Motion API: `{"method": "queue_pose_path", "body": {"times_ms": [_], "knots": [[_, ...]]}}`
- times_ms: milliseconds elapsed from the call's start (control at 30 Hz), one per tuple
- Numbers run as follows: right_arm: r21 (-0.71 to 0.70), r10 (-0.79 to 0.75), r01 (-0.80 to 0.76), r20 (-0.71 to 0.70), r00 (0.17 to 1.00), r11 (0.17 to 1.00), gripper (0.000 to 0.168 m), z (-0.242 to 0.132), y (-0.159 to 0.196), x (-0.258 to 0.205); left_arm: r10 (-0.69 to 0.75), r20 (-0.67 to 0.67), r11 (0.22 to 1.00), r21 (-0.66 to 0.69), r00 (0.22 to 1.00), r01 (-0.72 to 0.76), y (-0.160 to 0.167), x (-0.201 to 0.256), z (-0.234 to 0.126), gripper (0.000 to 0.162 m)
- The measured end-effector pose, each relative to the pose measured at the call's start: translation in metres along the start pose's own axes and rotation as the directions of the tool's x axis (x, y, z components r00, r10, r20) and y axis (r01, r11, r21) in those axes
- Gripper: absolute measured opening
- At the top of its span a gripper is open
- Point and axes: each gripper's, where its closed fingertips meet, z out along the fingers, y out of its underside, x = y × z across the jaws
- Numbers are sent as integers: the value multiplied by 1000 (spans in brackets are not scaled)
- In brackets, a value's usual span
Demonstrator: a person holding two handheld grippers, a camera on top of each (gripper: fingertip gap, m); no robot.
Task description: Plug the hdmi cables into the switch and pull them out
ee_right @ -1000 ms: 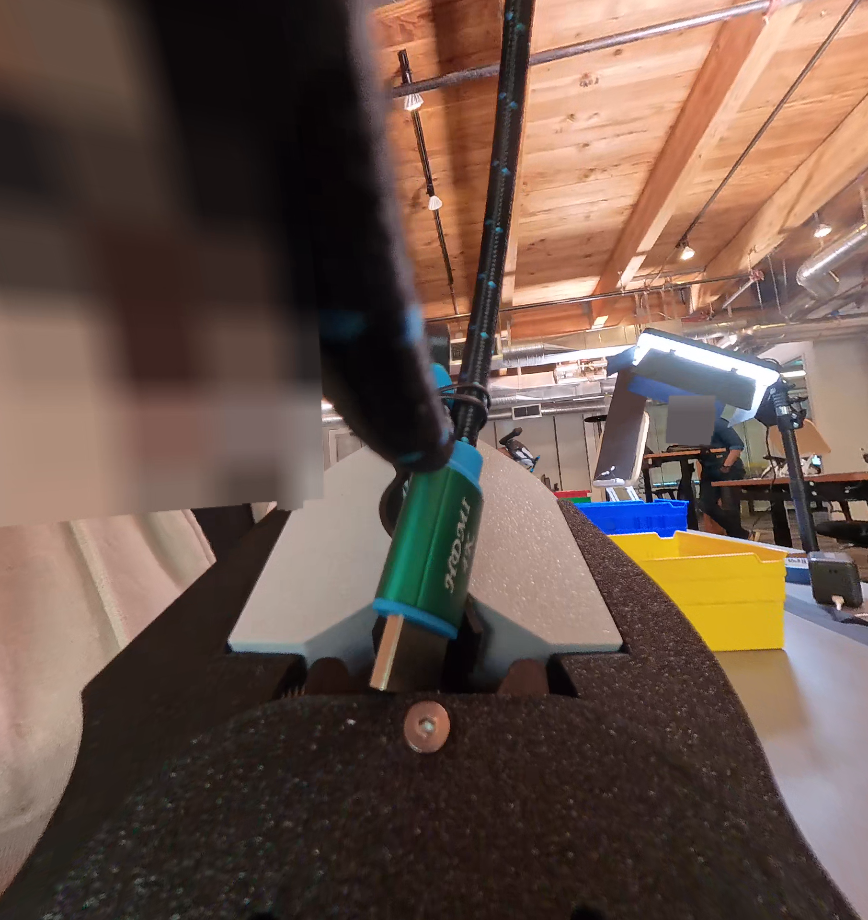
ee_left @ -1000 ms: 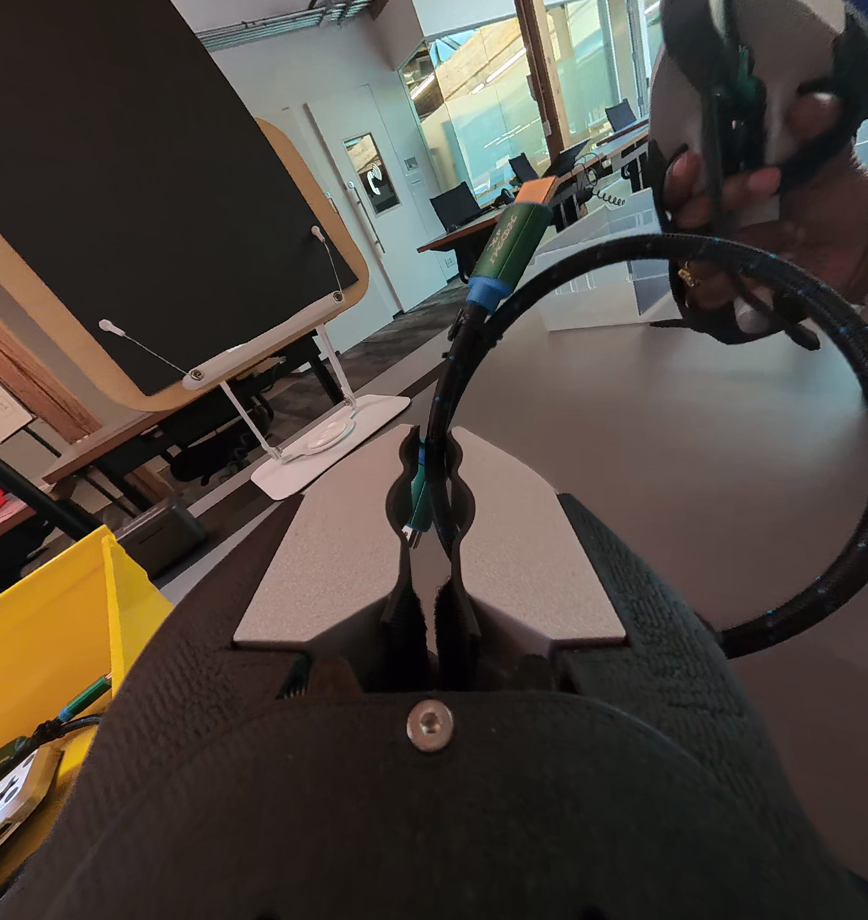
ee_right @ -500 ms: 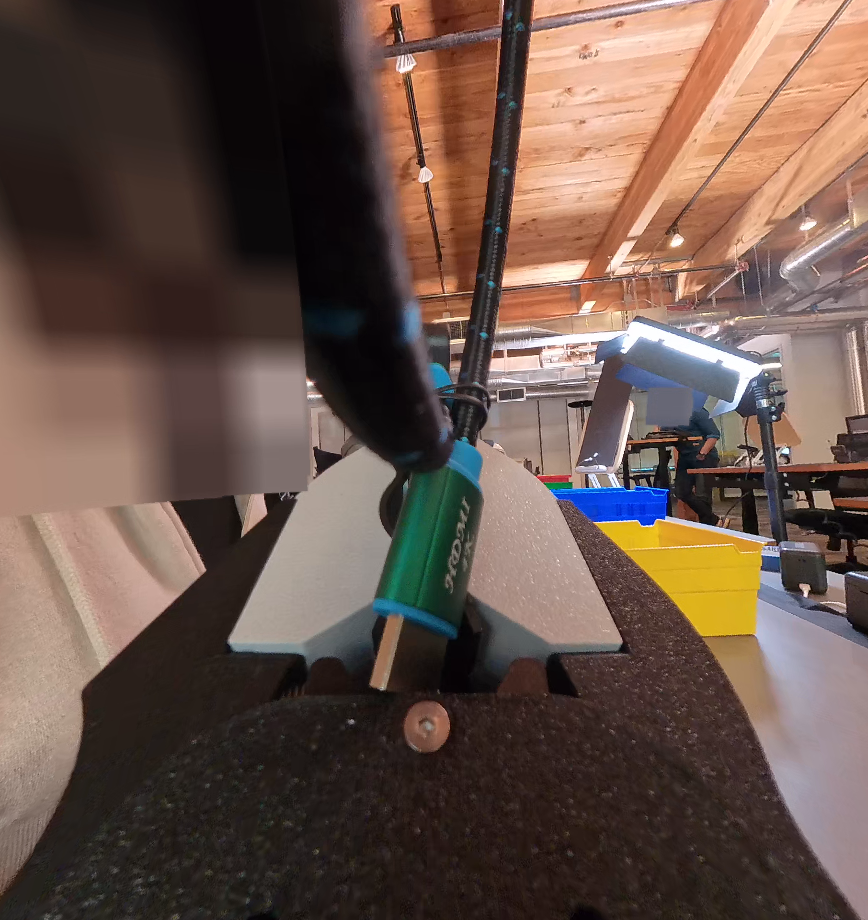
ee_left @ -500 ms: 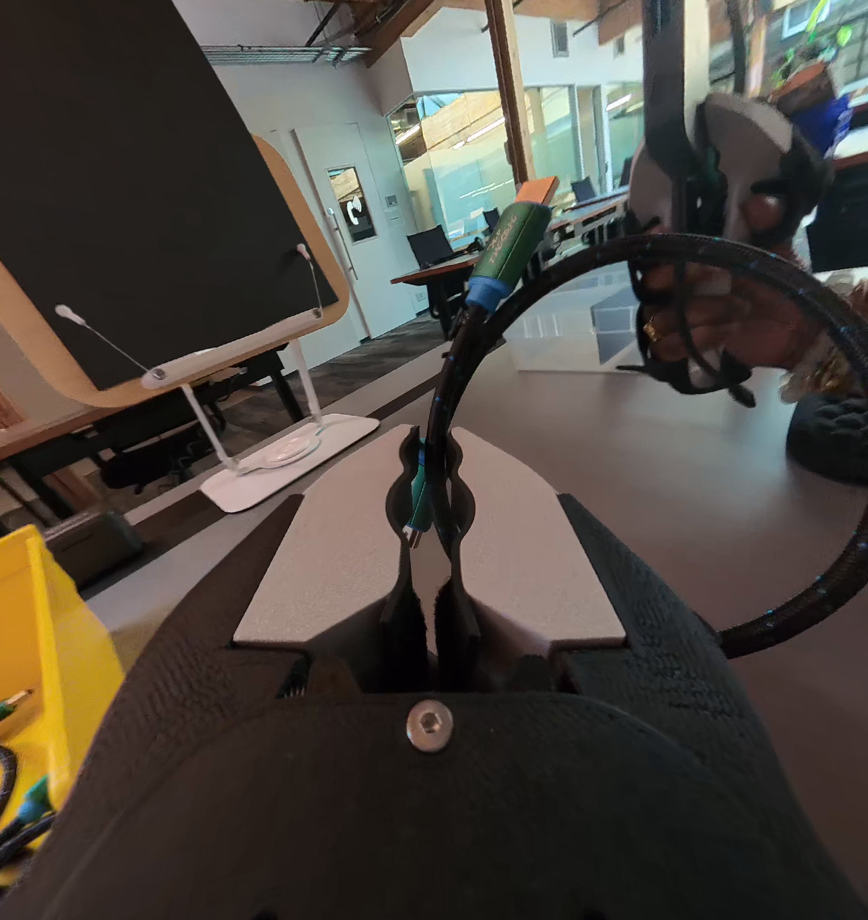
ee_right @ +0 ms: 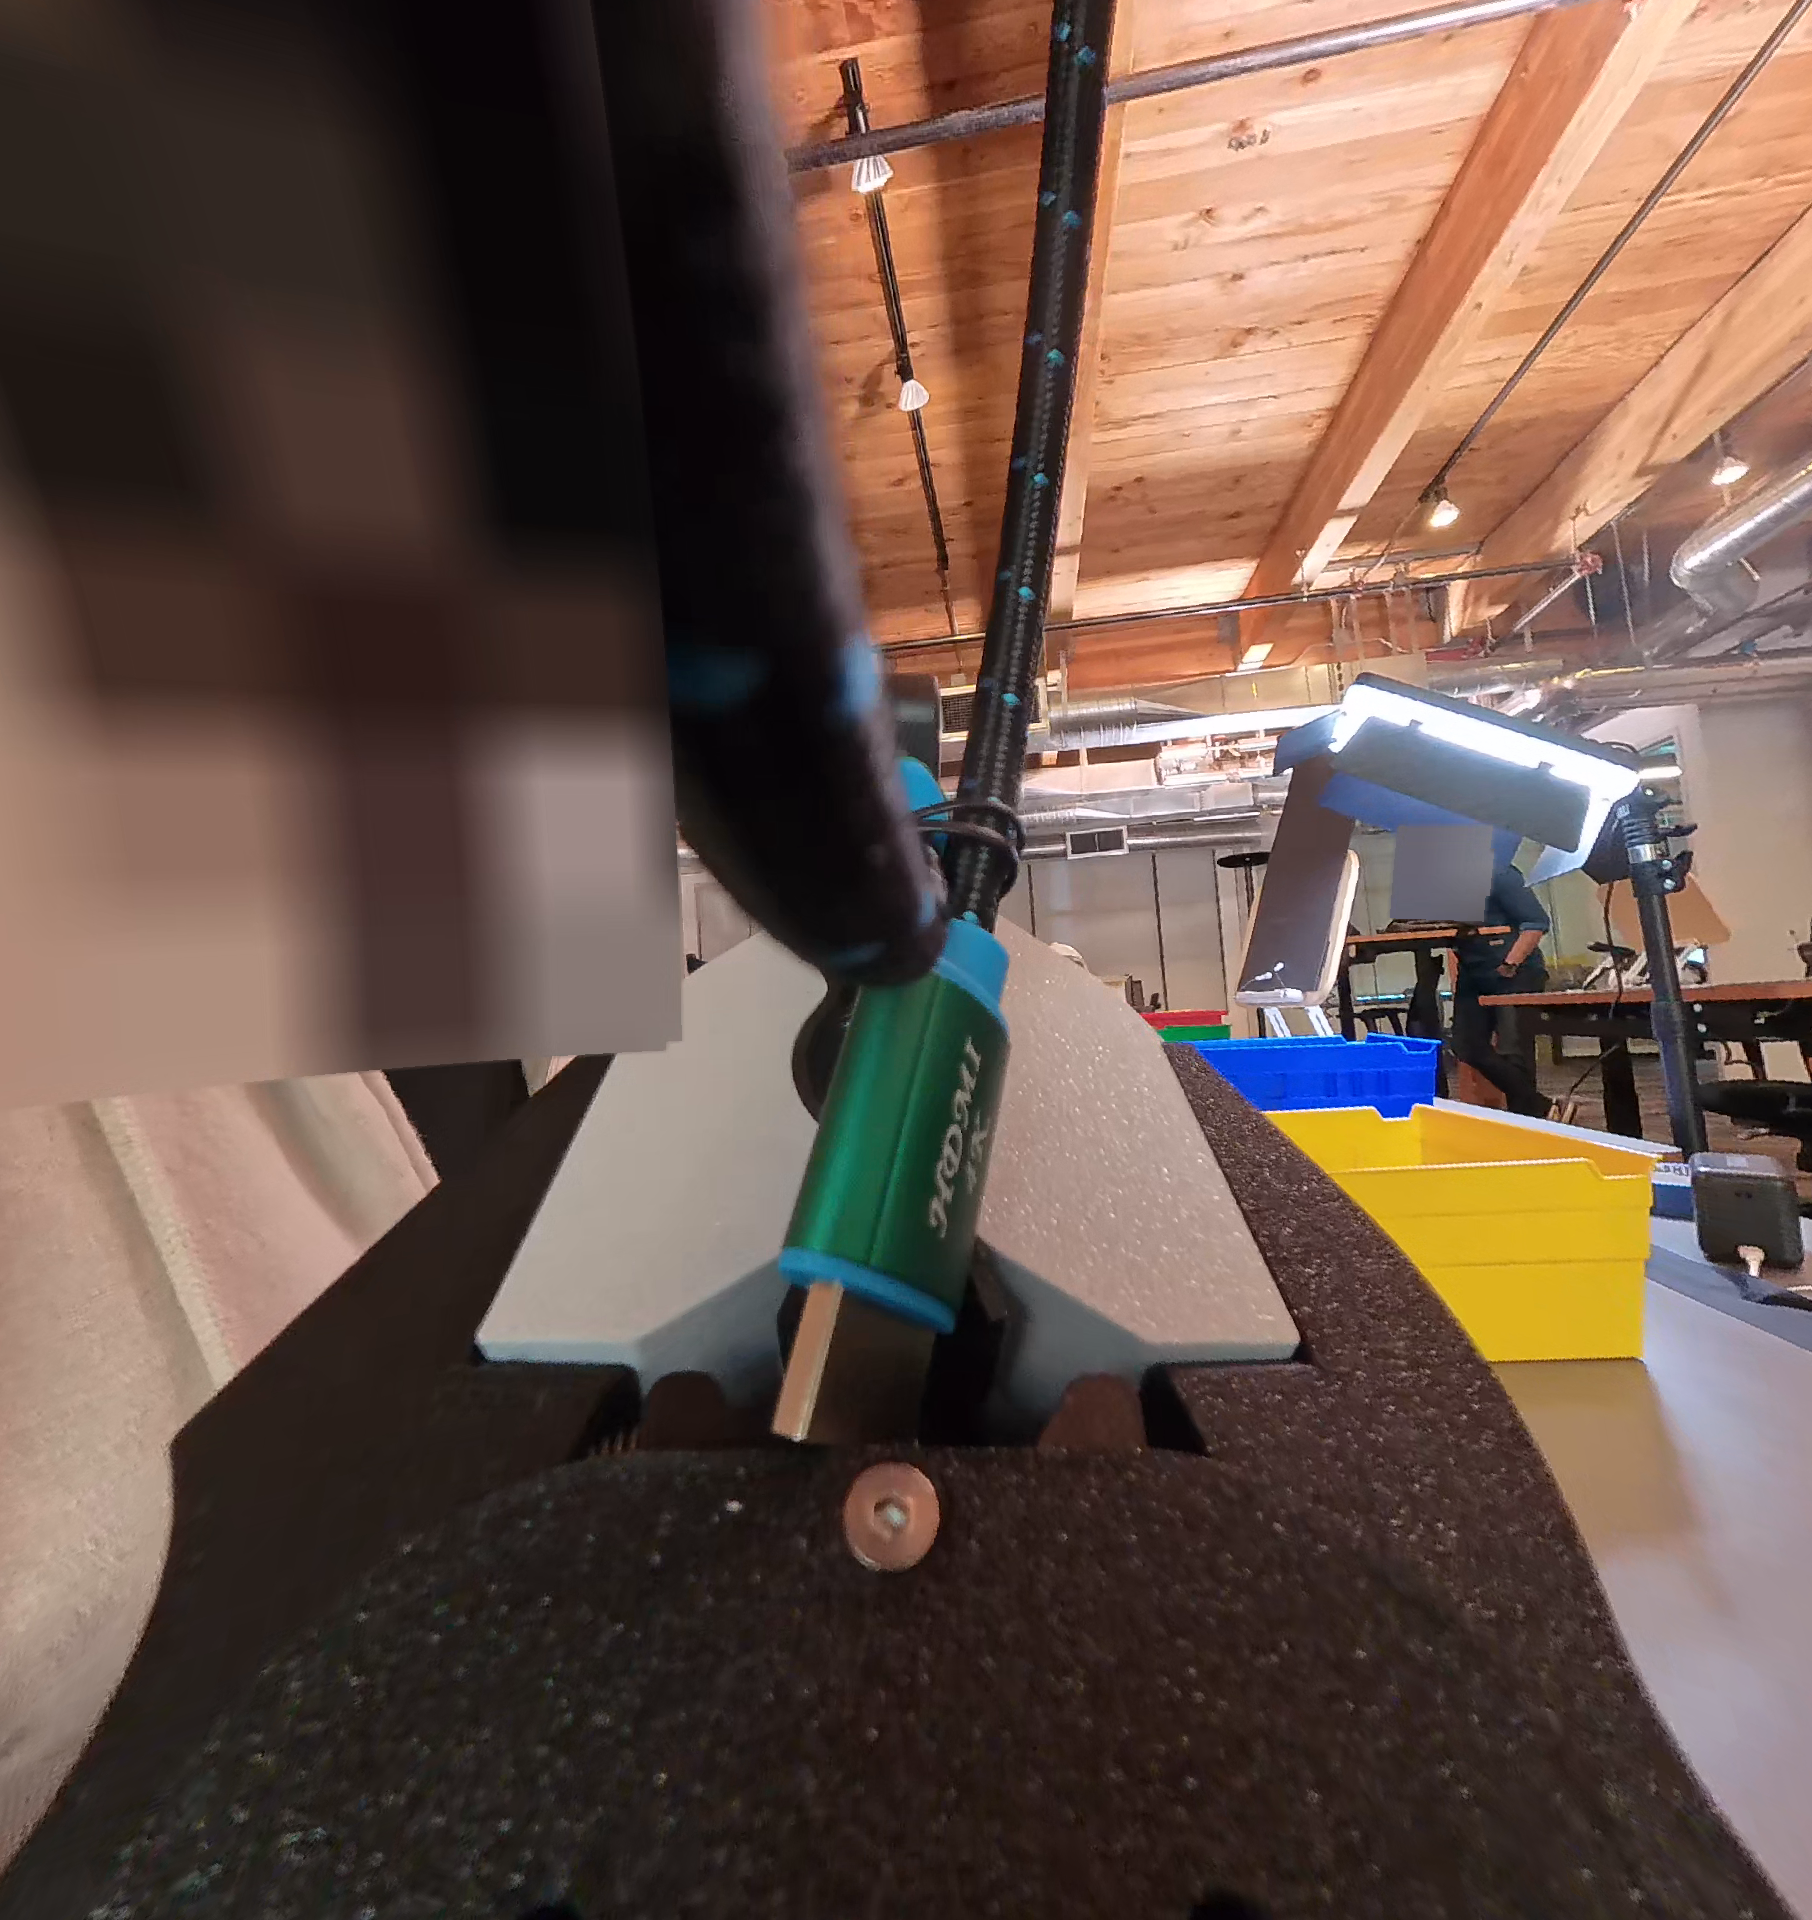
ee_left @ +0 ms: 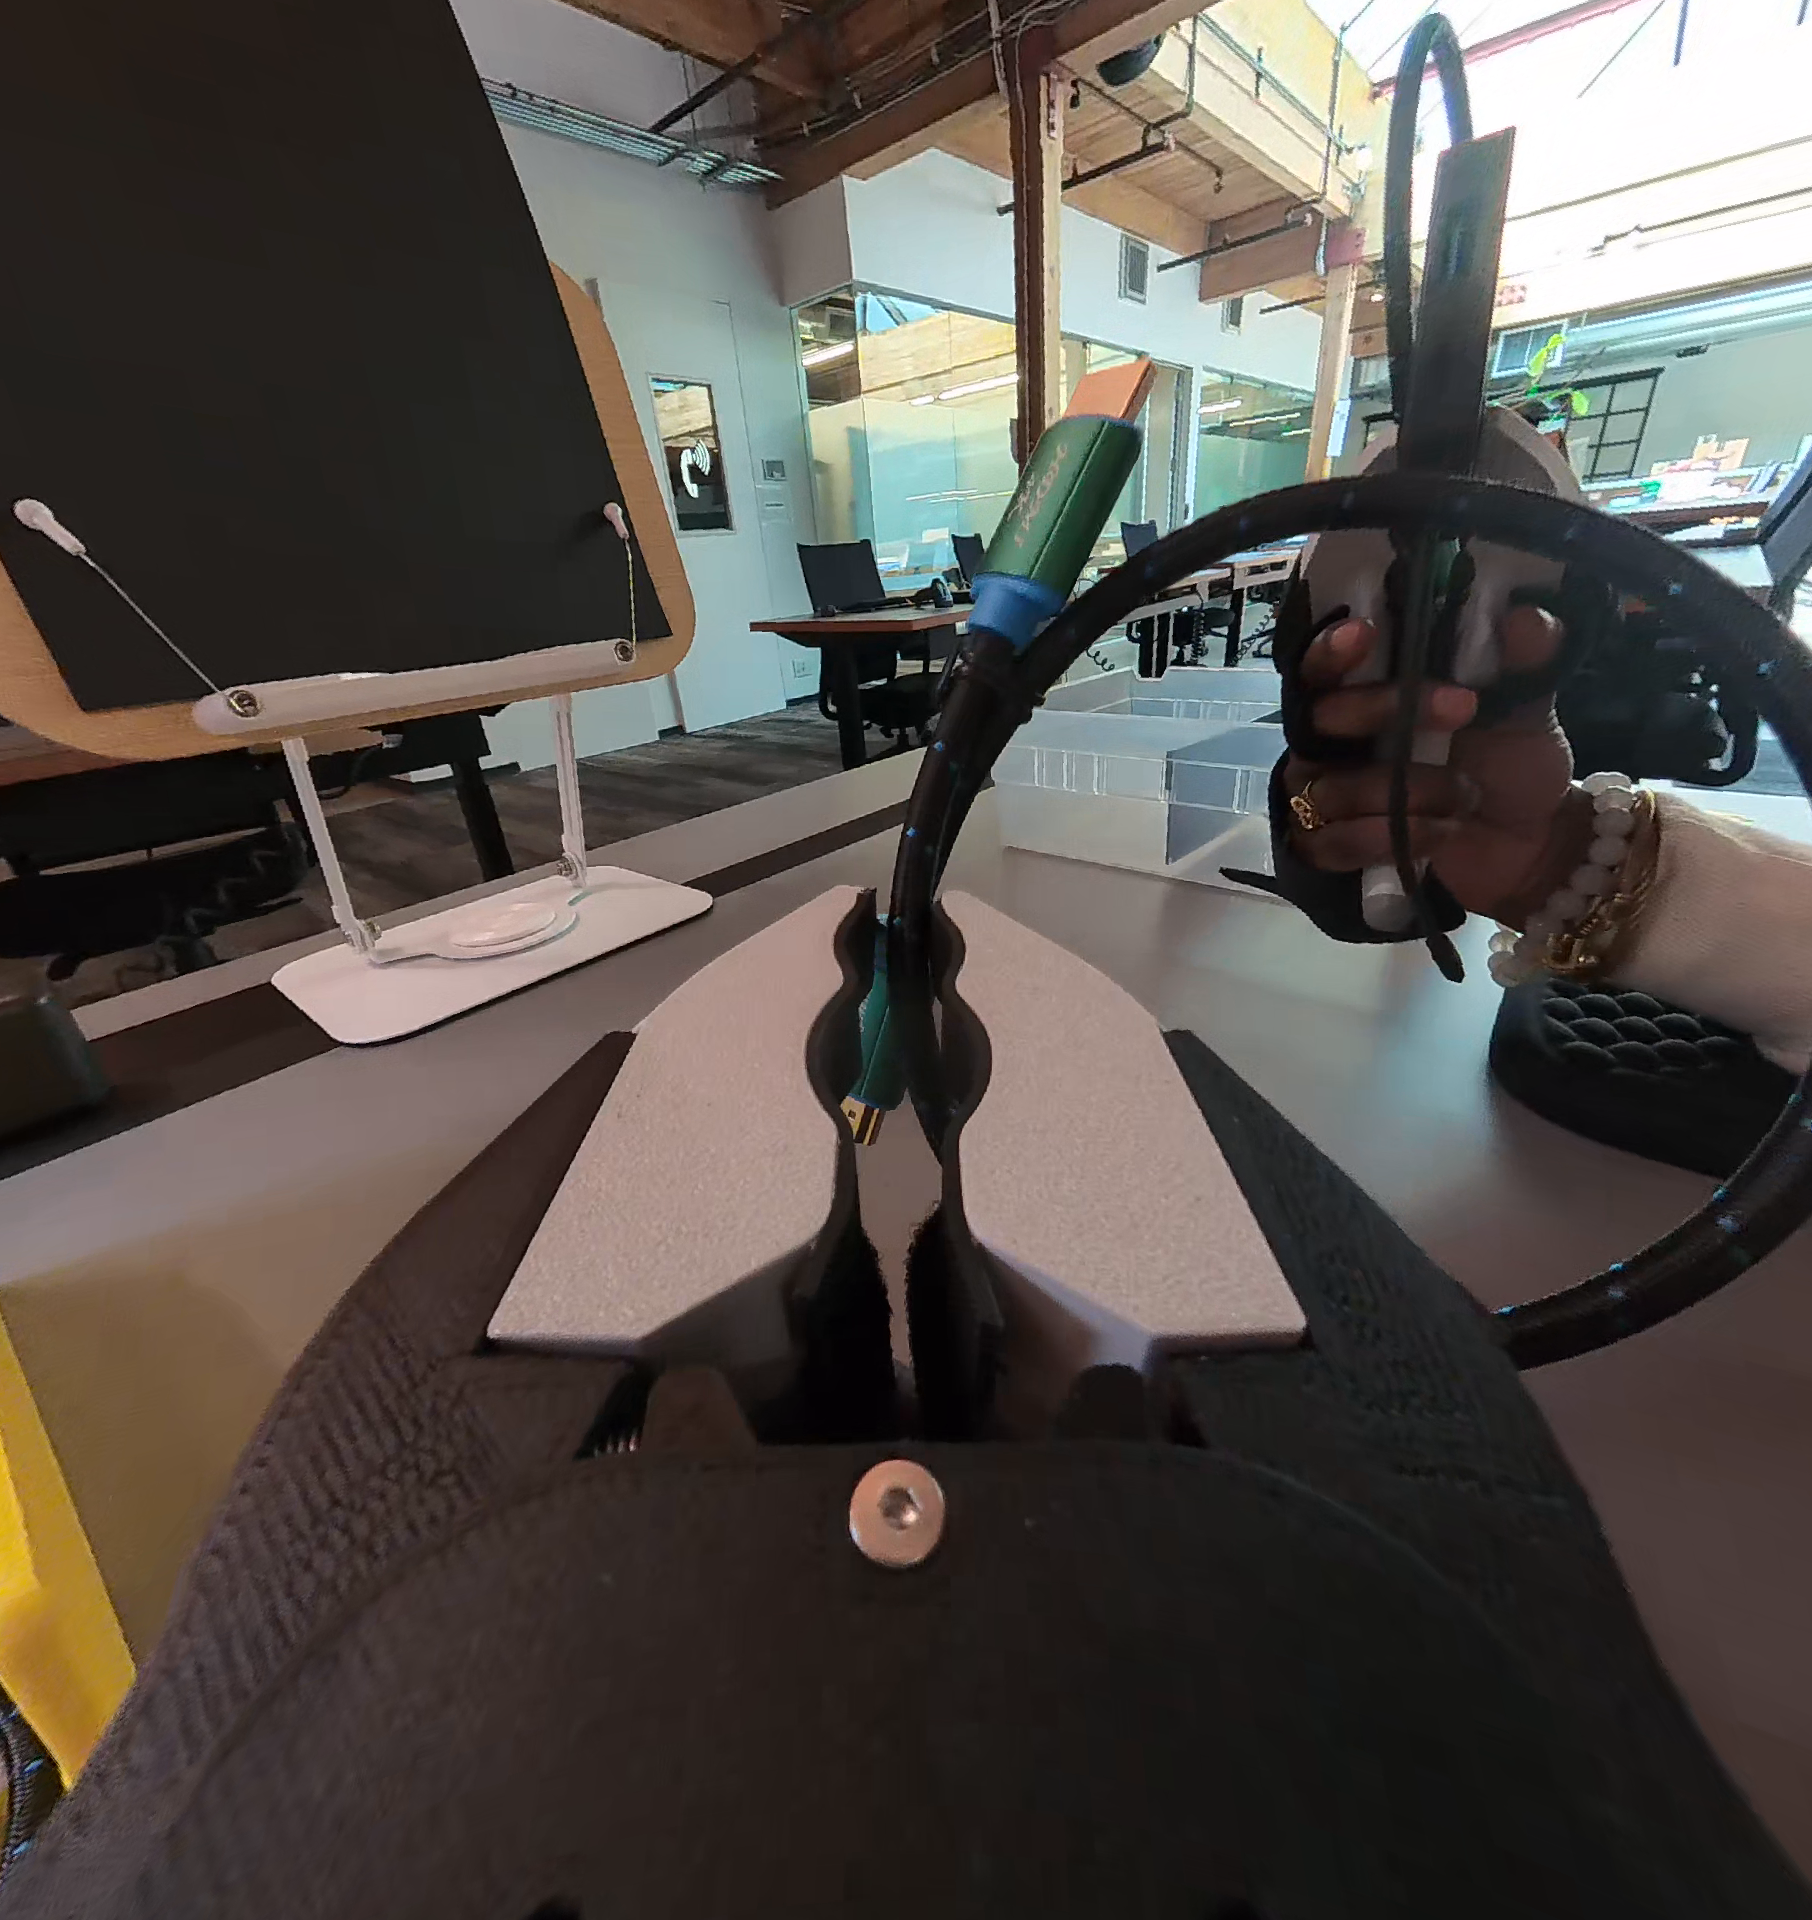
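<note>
My left gripper (ee_left: 907, 920) is shut on a black braided HDMI cable (ee_left: 1806, 997), which loops wide to the right. Its green plug (ee_left: 1058, 530) with a copper tip stands above the fingertips. A small green plug with a gold tip (ee_left: 876, 1070) sits in the gap between the fingers. My right gripper (ee_right: 871, 987) is shut on a braided cable (ee_right: 1037, 416). A green plug (ee_right: 897, 1153) lies over its fingers, metal tip toward the camera. The right gripper also shows in the left wrist view (ee_left: 1421, 592), held by a hand. No switch is in view.
A yellow bin (ee_left: 8, 1455) is at the left edge and shows in the right wrist view (ee_right: 1484, 1226) with a blue bin (ee_right: 1317, 1070) behind. A white stand with a black board (ee_left: 486, 935), clear trays (ee_left: 1141, 758) and a black pad (ee_left: 1629, 1060) stand on the grey table. A tripod light (ee_right: 1484, 769) stands far off. Some 20 cm of space lies between my two pairs of fingers.
The left wrist view has swung right: the yellow bin slid off to the left, and the right gripper and hand sit lower and nearer. Both grips are unchanged.
</note>
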Motion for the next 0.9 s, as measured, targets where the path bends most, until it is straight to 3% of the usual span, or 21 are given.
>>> {"method": "queue_pose_path", "body": {"times_ms": [567,900], "knots": [[-140,-115,111,-22,993,984,14,4,12,-3,11,2,1000,-18,1000,-11,4,0,1,10],[-90,-126,121,-55,991,989,15,1,1,0,41,1,998,-51,999,-41,9,2,3,10]]}}
